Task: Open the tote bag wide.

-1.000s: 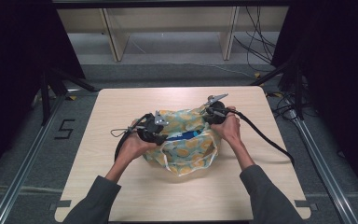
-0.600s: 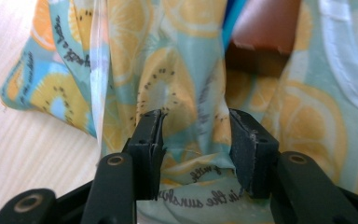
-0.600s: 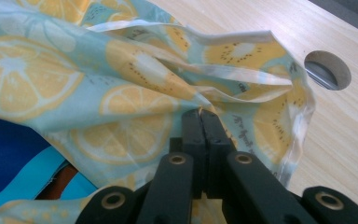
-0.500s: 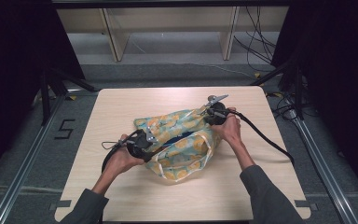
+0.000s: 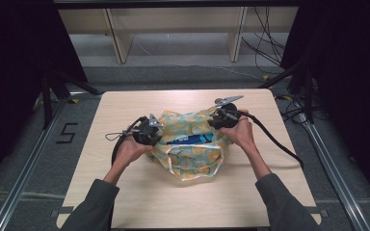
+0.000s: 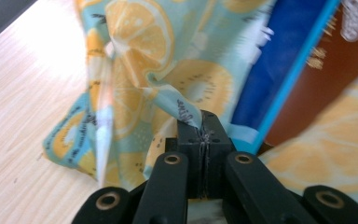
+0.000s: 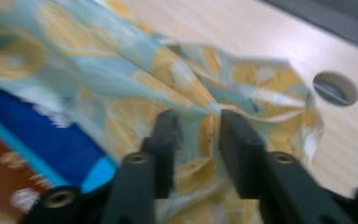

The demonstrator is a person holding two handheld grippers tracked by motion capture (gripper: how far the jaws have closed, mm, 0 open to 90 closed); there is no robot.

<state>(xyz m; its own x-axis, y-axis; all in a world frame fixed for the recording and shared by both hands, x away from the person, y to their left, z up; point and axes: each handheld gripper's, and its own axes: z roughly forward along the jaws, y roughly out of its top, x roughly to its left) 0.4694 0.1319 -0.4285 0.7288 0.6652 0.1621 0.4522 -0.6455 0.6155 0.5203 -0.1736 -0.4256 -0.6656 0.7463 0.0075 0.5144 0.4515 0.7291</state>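
A fold of the thin turquoise fabric bag printed with orange citrus slices (image 6: 168,70) is pinched between the closed black jaws of the left gripper (image 6: 204,135). Just beside the bag's fold, a flat blue and brown printed box (image 6: 307,70) is seen inside the bag, and the bag is spread on a pale wooden table (image 6: 23,116).

High view: a fixed camera looked forward and down across the whole table (image 5: 125,202) from 6 o'clock. Left and right gripper views: each camera rode close behind its own jaws. All three shared the citrus-print fabric bag (image 5: 192,144) (image 6: 168,70) (image 7: 121,84).
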